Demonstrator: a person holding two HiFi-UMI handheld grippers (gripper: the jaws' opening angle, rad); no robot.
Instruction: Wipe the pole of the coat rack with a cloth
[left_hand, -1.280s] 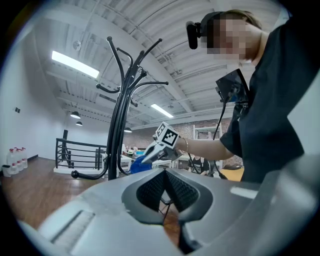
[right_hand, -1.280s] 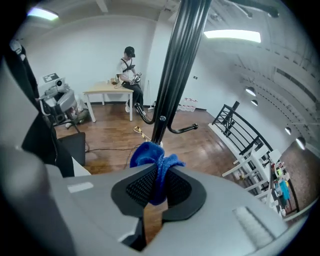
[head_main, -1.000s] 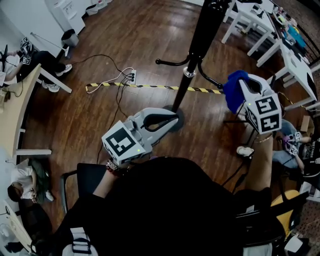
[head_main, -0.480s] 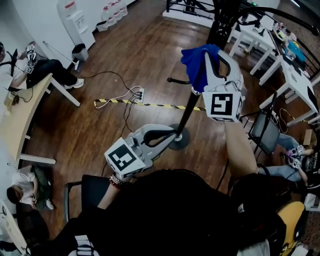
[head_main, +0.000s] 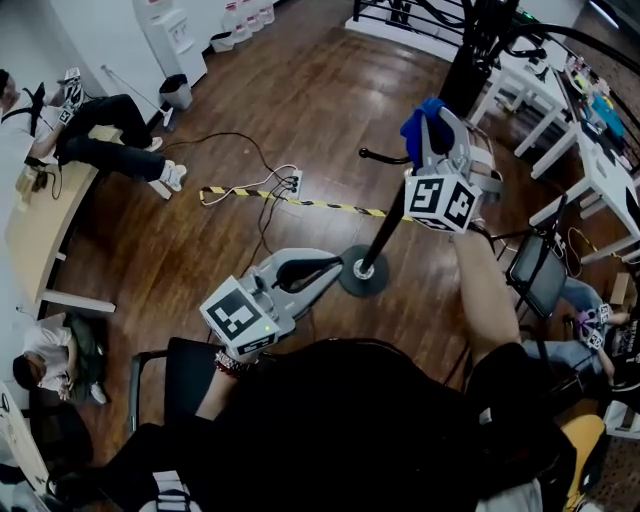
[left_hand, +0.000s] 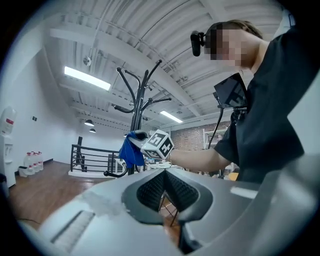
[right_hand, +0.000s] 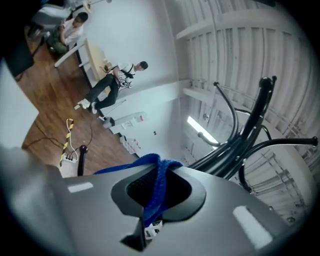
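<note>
Cloth (head_main: 417, 128): blue, pinched between the jaws of the right gripper (head_main: 438, 125). The jaws are closed down on it, so the only gap is the thickness of the fabric. A fold runs down through the pads and the rest bunches out past the tips.

Pole (head_main: 386, 234): black, upright, right at those tips. In the left gripper view the cloth overlaps the pole, below the upper hooks (right_hand: 250, 125). Looks pressed on, but I can't confirm contact. In the right gripper view the hooks fan out ahead and to the right of the jaws.

A lower hook arm (head_main: 385, 157) sticks out of the pole, to the left of the right jaws in the head view.

Left gripper (head_main: 330, 270): jaws closed, pad tips touching, nothing between them. In the head view its tips line up just beside the round base (head_main: 363, 272). In its own view the rack stands well ahead of the jaws, with no contact.

Wood floor (head_main: 300, 90) under all of it. Beyond the left jaw tips lie 1 strip of yellow-black tape (head_main: 300, 201) and a power strip (head_main: 292, 183).
</note>
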